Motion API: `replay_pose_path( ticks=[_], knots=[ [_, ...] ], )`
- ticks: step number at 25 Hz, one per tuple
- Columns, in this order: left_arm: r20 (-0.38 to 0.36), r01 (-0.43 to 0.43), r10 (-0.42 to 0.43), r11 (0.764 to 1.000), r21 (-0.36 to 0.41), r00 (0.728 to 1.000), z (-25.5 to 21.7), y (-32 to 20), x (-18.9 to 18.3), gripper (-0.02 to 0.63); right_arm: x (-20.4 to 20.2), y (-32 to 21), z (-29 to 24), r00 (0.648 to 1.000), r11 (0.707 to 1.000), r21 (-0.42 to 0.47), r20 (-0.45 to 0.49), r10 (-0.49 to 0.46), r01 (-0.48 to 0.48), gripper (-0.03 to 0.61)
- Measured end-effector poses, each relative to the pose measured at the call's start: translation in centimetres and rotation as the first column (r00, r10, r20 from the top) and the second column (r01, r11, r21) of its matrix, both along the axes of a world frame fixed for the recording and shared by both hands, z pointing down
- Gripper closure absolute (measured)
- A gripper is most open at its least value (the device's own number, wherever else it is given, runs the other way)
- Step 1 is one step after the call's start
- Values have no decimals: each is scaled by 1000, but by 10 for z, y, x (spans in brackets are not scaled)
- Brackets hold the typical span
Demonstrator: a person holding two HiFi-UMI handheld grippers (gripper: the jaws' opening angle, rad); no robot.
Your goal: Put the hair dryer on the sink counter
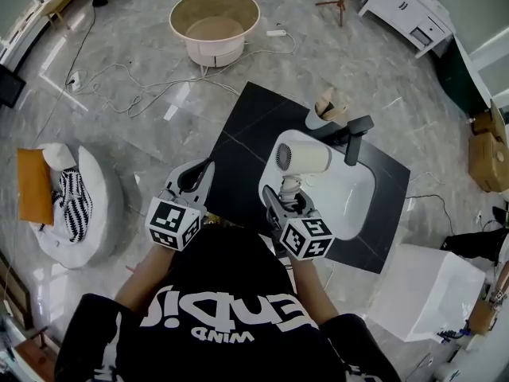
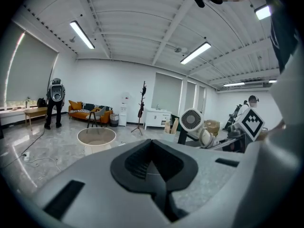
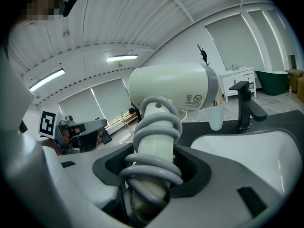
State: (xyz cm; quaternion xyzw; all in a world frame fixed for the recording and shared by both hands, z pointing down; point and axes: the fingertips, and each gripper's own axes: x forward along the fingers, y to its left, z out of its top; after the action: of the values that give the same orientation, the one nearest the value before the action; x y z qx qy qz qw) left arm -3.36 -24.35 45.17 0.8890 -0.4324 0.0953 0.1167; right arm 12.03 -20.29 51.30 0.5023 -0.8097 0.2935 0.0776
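Note:
My right gripper [image 1: 291, 203] [image 3: 152, 167] is shut on the handle of a cream-white hair dryer [image 1: 306, 157] [image 3: 171, 87], whose grey cord is coiled round that handle. The dryer stands upright over the near left rim of the white basin [image 1: 354, 201] [image 3: 247, 151], its body pointing right toward the black faucet [image 1: 355, 139] [image 3: 244, 103]. The basin is set in a black sink counter [image 1: 246, 126]. My left gripper [image 1: 196, 177] [image 2: 153, 167] hovers over the counter's left edge, shut and empty.
A white cup [image 1: 322, 119] [image 3: 216, 118] with brushes stands on the counter behind the basin. On the floor are a round tub [image 1: 215, 26] [image 2: 96, 137], loose cables [image 1: 119, 82], a white cushion [image 1: 79, 205] at left and a white box [image 1: 425, 293] at right.

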Motion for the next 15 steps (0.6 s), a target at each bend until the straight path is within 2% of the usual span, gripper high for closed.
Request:
replay_pose_path(
  ticks=[15],
  knots=[
    [-1, -59, 59, 998, -8, 998, 9, -30, -9, 606, -29, -48, 46, 999, 996, -89, -40, -16, 12, 328]
  ],
)
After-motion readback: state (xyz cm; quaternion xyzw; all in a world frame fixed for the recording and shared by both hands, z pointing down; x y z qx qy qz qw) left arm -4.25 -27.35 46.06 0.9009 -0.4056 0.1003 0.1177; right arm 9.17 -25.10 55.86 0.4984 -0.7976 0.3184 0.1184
